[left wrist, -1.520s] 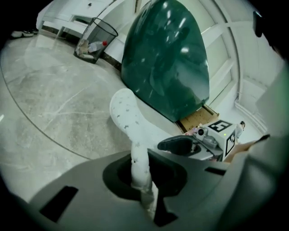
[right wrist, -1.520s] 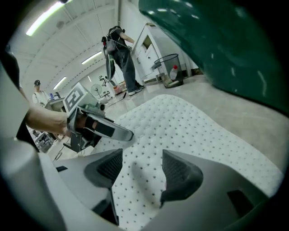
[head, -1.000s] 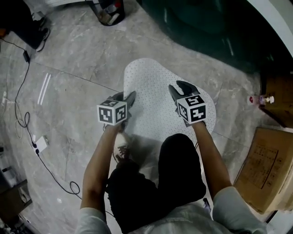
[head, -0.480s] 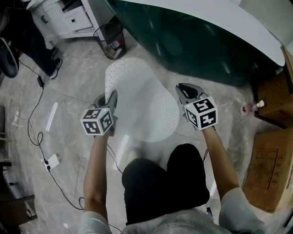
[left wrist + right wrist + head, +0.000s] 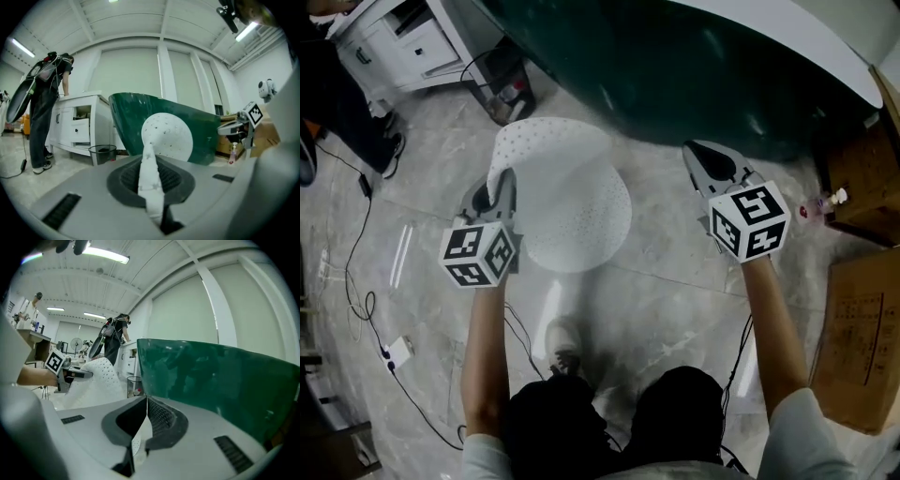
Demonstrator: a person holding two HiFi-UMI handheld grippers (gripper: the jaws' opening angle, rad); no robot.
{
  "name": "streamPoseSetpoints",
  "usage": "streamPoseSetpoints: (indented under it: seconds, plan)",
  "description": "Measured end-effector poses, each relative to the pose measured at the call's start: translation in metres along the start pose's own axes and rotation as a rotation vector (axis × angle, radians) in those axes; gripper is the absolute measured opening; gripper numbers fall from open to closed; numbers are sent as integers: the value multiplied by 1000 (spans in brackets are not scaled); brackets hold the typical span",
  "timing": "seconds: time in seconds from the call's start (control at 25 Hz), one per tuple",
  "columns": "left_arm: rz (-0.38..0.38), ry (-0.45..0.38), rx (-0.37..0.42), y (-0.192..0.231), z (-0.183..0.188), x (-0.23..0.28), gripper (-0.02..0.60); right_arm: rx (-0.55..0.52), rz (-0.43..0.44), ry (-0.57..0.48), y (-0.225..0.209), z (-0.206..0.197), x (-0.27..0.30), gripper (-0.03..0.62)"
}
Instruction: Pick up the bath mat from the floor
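- Mat (image 5: 572,202): white, dotted, lifted off the floor (image 5: 675,300). It hangs from the left claw (image 5: 500,180), and its round body spreads ahead of that claw and to its right.
- Left claw: jaws narrow, clamped on a fold of the mat's edge.
- Tub (image 5: 694,66): dark green, ahead of both claws.
- Right claw (image 5: 705,155): jaws have just been closing and now meet with nothing between them. The mat lies well apart, to its left.
- Bottle (image 5: 830,202) and box (image 5: 862,347): to the right of the right claw.
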State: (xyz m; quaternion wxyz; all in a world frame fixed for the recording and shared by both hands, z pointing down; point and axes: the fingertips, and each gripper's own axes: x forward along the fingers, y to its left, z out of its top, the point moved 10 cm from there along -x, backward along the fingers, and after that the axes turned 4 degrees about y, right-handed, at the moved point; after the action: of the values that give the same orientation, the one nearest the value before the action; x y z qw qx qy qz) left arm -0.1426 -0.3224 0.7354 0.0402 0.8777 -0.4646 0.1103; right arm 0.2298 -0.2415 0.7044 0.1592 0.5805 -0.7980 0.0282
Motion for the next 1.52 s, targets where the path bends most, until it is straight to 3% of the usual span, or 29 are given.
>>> streamPoseSetpoints:
  seconds: [0.12, 0.32, 0.56, 0.8, 1.12, 1.32, 1.52]
  plan:
    - [-5, -23, -35, 1, 7, 4, 34, 18, -19, -9, -3, 3, -4, 20]
    - [1, -37, -15, 7, 39, 12, 34, -6, -7, -17, -2, 25, 2, 20]
    - [9, 61, -27, 20, 95, 8, 34, 22, -2, 22, -3, 89, 0, 20]
    - [-11, 187, -54, 22, 185, -8, 34, 42, 16, 101, -13, 200, -21, 20]
    - [-59, 292, -100, 8, 338, -52, 34, 70, 16, 164, -39, 376, -73, 20]
    - [-53, 253, -105, 5, 445, -91, 34, 51, -16, 124, -55, 479, -123, 20]
    - [-43, 179, -120, -12, 527, -133, 34, -25, -25, 100, -61, 556, -178, 20]
